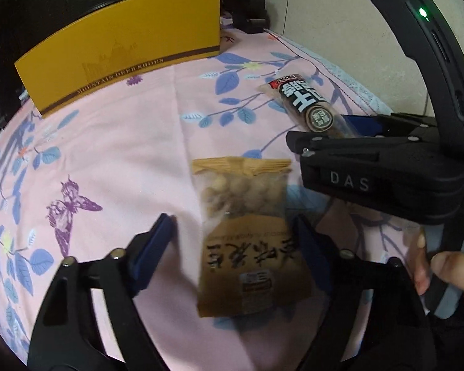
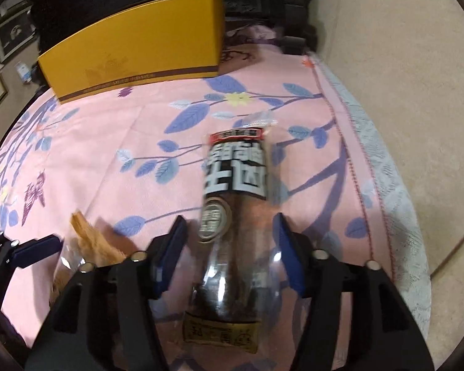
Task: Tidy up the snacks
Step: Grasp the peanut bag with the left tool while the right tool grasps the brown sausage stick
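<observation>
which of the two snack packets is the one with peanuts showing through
The tan packet between the left gripper fingers; the other, black-labelled packet holds something dark.

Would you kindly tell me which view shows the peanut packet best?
The left wrist view: the peanut packet lies whole between the left gripper's fingers, label legible. The right wrist view shows only its crimped end at the lower left, behind that gripper's finger.
</observation>
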Motion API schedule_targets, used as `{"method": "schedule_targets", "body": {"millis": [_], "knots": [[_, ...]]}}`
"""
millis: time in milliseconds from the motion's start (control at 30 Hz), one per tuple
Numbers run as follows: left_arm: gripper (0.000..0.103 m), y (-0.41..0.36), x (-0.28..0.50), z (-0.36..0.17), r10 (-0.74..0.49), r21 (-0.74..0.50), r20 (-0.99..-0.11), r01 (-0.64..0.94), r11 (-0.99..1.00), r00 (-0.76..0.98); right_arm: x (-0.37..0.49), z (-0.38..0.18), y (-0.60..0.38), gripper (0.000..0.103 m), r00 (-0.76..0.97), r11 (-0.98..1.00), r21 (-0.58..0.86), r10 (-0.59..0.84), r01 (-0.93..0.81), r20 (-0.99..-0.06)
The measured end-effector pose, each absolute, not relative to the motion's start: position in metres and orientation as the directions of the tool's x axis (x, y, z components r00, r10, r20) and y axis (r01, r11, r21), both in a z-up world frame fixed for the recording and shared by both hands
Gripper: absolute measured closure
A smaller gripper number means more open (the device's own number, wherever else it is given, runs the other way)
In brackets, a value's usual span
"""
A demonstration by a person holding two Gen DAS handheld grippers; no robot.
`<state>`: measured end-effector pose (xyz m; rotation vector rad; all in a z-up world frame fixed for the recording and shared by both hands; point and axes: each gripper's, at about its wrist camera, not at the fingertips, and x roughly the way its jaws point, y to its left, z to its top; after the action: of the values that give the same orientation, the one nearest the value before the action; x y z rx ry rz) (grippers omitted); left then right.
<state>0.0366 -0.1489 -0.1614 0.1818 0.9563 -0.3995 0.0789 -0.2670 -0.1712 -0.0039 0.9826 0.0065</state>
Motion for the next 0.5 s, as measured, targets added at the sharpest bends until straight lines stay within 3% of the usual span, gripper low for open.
{"method": "schedule_targets", "body": {"millis": [100, 200, 267, 300, 333, 500], "knots": [[0.048, -0.139, 0.037, -0.160, -0.250, -0.029, -0.815, 0.394, 0.919, 0.523, 0.080, -0.171, -0.266, 0.038, 0.552, 1.000, 0.002, -0.005, 0.011, -0.834], [0.057, -0.128, 0.040, -0.160, -0.271, -0.059, -0.813, 0.390, 0.919, 0.515, 0.075, -0.172, -0.262, 0.039, 0.586, 0.998, -0.014, -0.042, 0.053, -0.809], [0.058, -0.122, 0.039, -0.159, -0.275, -0.069, -0.813, 0.385, 0.920, 0.513, 0.073, -0.171, -0.263, 0.046, 0.594, 0.998, -0.006, -0.046, 0.070, -0.803], [0.059, -0.118, 0.039, -0.159, -0.282, -0.081, -0.813, 0.381, 0.921, 0.510, 0.072, -0.169, -0.264, 0.058, 0.597, 0.997, 0.005, -0.040, 0.073, -0.801], [0.059, -0.113, 0.039, -0.159, -0.289, -0.094, -0.813, 0.376, 0.922, 0.506, 0.070, -0.167, -0.264, 0.062, 0.600, 0.997, 0.030, -0.022, 0.077, -0.800], [0.059, -0.086, 0.043, -0.155, -0.304, -0.137, -0.812, 0.343, 0.929, 0.499, 0.063, -0.161, -0.247, 0.064, 0.604, 0.998, 0.034, -0.007, 0.057, -0.797]]}}
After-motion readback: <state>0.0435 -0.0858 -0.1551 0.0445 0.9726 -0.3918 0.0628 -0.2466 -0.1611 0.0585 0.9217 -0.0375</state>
